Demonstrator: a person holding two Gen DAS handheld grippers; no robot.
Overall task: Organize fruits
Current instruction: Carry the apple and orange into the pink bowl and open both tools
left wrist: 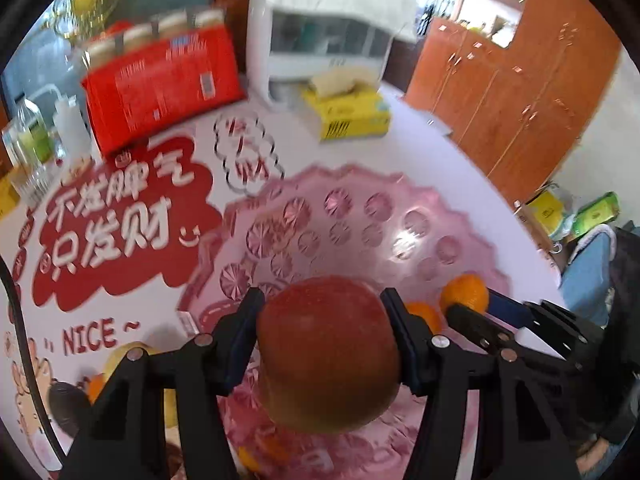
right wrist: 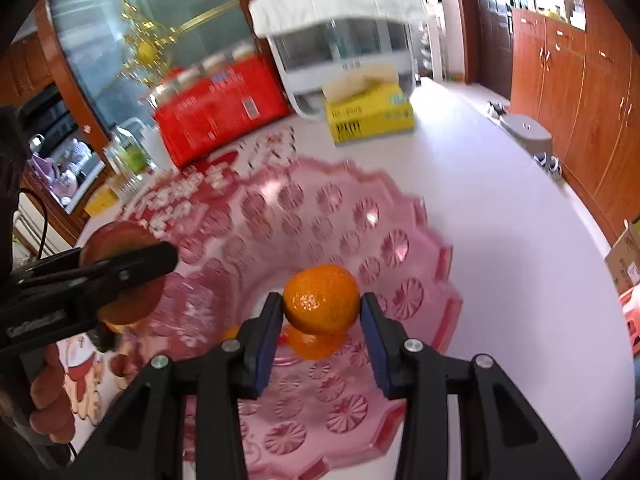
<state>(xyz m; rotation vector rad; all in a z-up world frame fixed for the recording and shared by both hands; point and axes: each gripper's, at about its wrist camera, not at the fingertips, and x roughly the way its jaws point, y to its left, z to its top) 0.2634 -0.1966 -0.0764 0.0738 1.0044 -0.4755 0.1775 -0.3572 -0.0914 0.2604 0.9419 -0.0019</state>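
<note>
With both loads hanging above the scalloped pink glass bowl (right wrist: 400,248): left claw (left wrist: 322,344) clenched round big red apple (left wrist: 328,356), right claw (right wrist: 320,320) gripping small orange mandarin (right wrist: 322,299), nearer bowl centre.

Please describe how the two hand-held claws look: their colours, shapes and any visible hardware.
Both the left claw and the right claw are built from matte black angular plastic struts, joined at round silver pivot bolts. Each finger ends in a flat rectangular plate lined with a dark blue pad. A thin black cable runs along the left edge of the left wrist view.
</note>
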